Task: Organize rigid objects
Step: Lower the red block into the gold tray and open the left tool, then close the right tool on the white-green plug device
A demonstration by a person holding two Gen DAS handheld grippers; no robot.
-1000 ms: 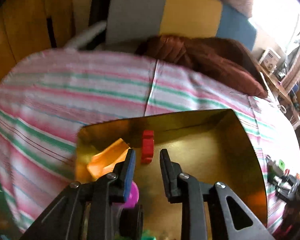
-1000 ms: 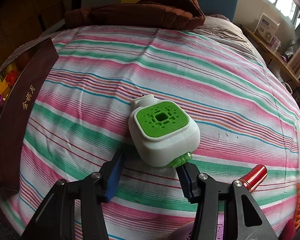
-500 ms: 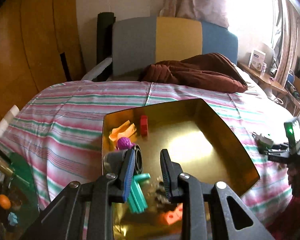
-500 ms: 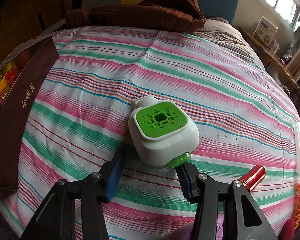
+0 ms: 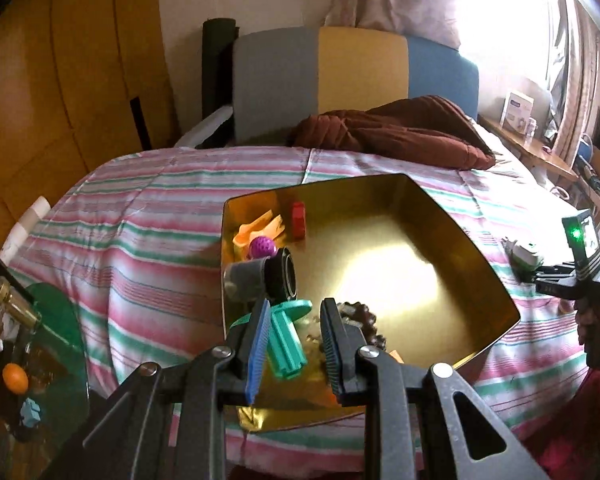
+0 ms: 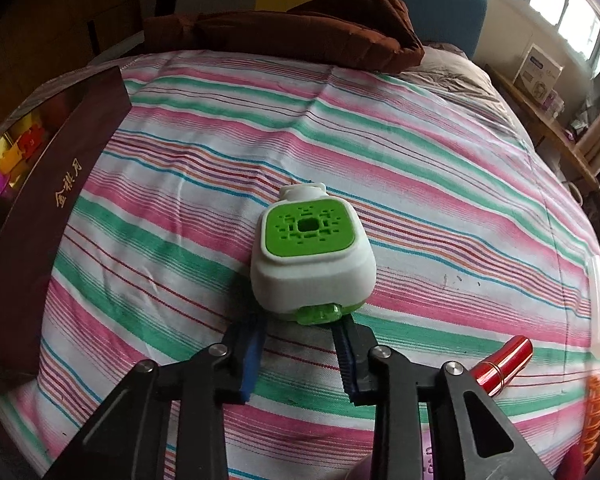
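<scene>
Evidently collection continues: right hand-held gripper [image 6: 300, 334], jaws just closing, pinches the green-and-white device [image 6: 312, 258] on the bed beside the gold box [image 5: 496, 292]; left hand-held gripper [image 5: 296, 334] hovers narrowly spread, empty, above the box.

Striped bed [image 6: 420, 168], bright window [image 5: 512, 4]
</scene>
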